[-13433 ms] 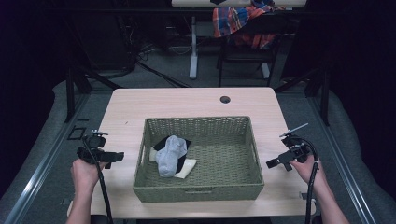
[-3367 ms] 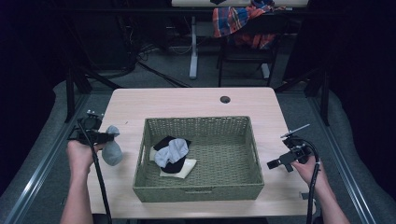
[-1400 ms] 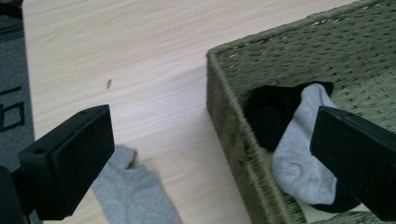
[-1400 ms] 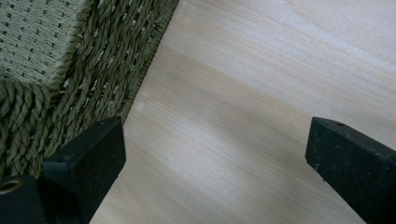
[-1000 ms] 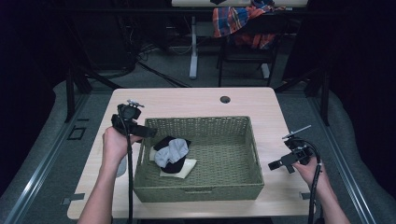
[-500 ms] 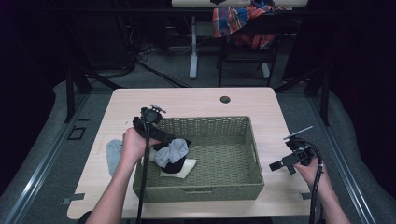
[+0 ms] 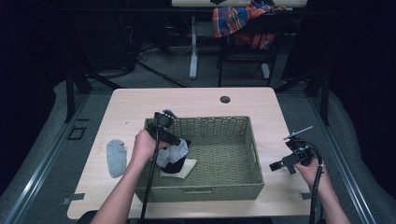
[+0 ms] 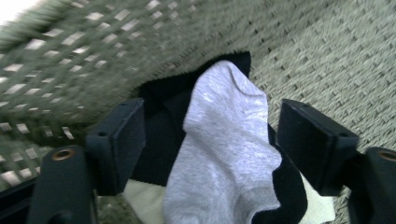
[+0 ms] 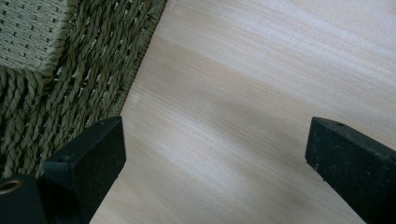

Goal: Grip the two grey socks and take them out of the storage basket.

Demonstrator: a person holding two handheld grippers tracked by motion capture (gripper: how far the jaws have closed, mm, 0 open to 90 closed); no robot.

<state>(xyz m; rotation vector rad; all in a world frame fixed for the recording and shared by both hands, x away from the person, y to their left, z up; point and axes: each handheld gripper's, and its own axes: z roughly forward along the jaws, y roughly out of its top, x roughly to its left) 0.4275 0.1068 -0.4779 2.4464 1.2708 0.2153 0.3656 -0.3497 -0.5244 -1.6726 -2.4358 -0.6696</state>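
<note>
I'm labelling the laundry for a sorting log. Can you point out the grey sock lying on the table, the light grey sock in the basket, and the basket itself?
grey sock on the table (image 7: 116,157): high view, its middle.
light grey sock in the basket (image 8: 224,144): left gripper view, its middle.
basket (image 7: 219,192): high view, near wall.

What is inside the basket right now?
In the basket lies a small pile: a light grey sock on top of a black sock, with a cream cloth under them. Anything beneath the pile is covered. The left claw straddles the socks.

Basket wall (image 7: 201,126) crowds socks (image 7: 172,154) – right half free
</note>
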